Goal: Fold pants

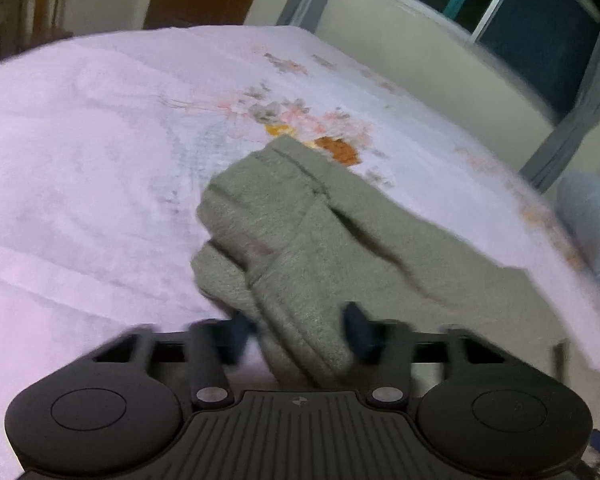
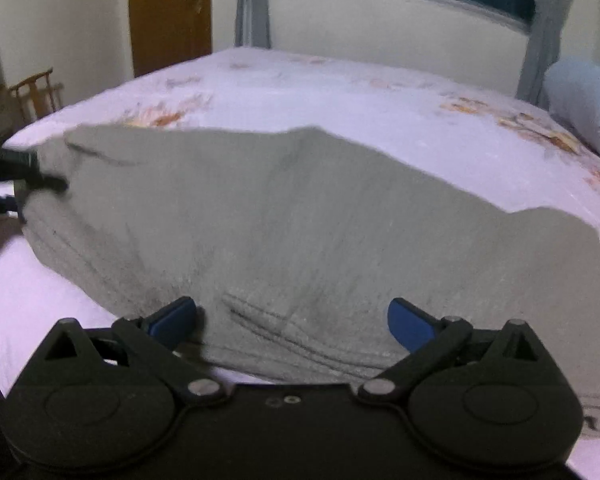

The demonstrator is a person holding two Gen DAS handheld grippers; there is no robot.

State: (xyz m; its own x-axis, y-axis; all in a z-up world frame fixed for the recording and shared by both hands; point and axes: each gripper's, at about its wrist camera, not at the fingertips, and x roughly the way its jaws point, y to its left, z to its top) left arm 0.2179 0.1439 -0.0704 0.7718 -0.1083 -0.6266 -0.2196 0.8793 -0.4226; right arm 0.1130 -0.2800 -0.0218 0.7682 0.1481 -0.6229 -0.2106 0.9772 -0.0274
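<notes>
Grey-green pants [image 1: 300, 232] lie on a bed with a white floral sheet [image 1: 100, 160]. In the left wrist view my left gripper [image 1: 300, 328] has its blue fingers around a bunched, lifted part of the pants, pinching the fabric. In the right wrist view the pants [image 2: 300, 220] spread wide across the bed, and my right gripper [image 2: 292, 320] is open with its blue fingers [image 2: 410, 326] wide apart over the near hem. The left gripper [image 2: 40, 180] shows at the pants' far left edge.
A light blue quilt [image 2: 584, 104] lies at the bed's right end. A wooden door [image 2: 170, 12], a wooden chair [image 2: 36, 92], grey curtains [image 2: 254, 4] and a dark window [image 1: 540, 32] stand behind the bed.
</notes>
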